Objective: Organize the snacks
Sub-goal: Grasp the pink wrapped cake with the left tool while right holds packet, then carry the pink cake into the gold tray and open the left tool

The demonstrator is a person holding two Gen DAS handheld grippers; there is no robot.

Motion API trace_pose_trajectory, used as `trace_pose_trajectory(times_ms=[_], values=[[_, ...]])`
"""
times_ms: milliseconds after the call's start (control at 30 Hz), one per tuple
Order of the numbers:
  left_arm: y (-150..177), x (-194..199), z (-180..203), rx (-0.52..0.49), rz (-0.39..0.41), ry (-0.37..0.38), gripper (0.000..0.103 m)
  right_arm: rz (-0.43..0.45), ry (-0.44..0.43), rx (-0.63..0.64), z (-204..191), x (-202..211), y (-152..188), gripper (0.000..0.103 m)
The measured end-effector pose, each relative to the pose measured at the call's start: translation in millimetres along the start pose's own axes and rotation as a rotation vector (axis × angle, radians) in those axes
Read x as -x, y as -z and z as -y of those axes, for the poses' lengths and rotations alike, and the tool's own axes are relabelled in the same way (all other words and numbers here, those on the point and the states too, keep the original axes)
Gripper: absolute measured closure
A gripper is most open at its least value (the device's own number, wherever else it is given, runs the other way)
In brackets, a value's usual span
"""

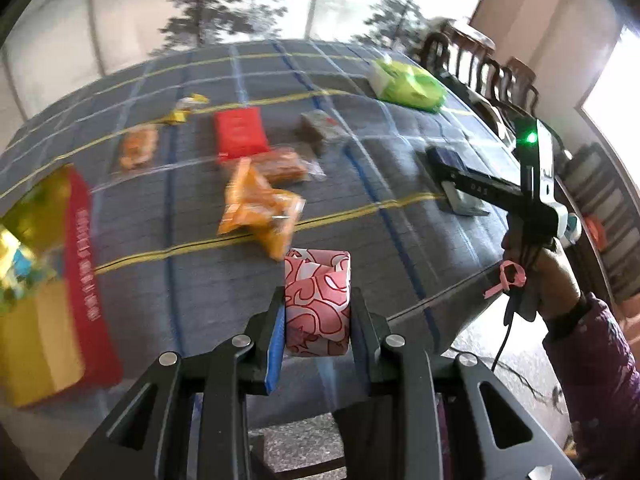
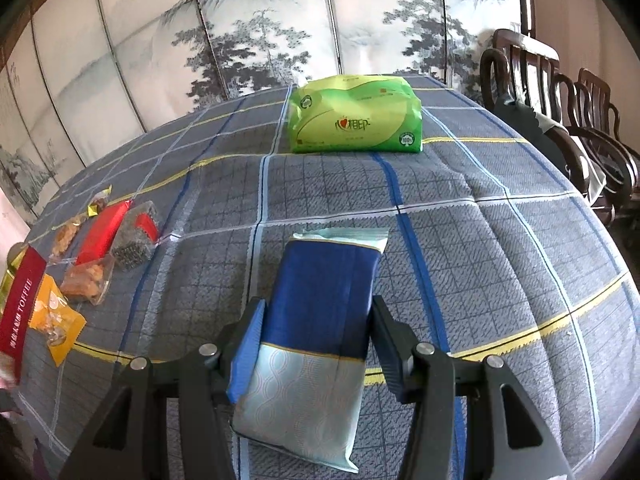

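Note:
My left gripper [image 1: 318, 308] is shut on a pink heart-patterned packet [image 1: 318, 300], held above the near table edge. My right gripper [image 2: 316, 320] has its jaws around a blue and pale-blue packet [image 2: 320, 308] that lies on the checked cloth; the fingers touch its sides. That gripper also shows in the left wrist view [image 1: 448, 176] at the right. Loose snacks lie on the cloth: an orange bag [image 1: 260, 208], a red packet [image 1: 240, 132], an amber snack pack [image 1: 286, 166], a dark packet [image 1: 320, 128]. A red and gold box [image 1: 52, 280] stands at the left.
A green tissue pack [image 2: 356, 114] lies at the far side of the table. Dark wooden chairs [image 2: 560, 92] stand along the right. A painted folding screen [image 2: 240, 32] stands behind the table. The table edge [image 1: 440, 300] runs just in front of my left gripper.

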State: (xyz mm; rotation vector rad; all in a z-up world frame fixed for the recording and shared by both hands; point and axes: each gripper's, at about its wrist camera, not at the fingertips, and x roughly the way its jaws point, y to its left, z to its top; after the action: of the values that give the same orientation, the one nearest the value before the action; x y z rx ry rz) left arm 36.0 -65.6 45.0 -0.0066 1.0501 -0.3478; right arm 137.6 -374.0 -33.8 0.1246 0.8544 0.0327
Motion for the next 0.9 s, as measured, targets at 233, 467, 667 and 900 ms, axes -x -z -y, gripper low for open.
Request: trace_pose_trajectory(times_ms=[233, 467, 667, 900], values=[[15, 46, -38, 0.073, 0.070, -0.081, 0.078, -0.005, 0.037, 0.033, -5, -2, 0, 0.050], [26, 68, -78, 0.126, 0.105, -0.184, 0.078, -0.008, 0.068, 0.059, -11, -3, 0, 0.050], [31, 75, -113, 0.173, 0.131, -0.267, 0.078, -0.011, 0.086, 0.074, -13, -4, 0, 0.050], [38, 72, -142, 0.201, 0.136, -0.348, 0.078, -0.013, 0.099, 0.084, -15, -5, 0, 0.050]])
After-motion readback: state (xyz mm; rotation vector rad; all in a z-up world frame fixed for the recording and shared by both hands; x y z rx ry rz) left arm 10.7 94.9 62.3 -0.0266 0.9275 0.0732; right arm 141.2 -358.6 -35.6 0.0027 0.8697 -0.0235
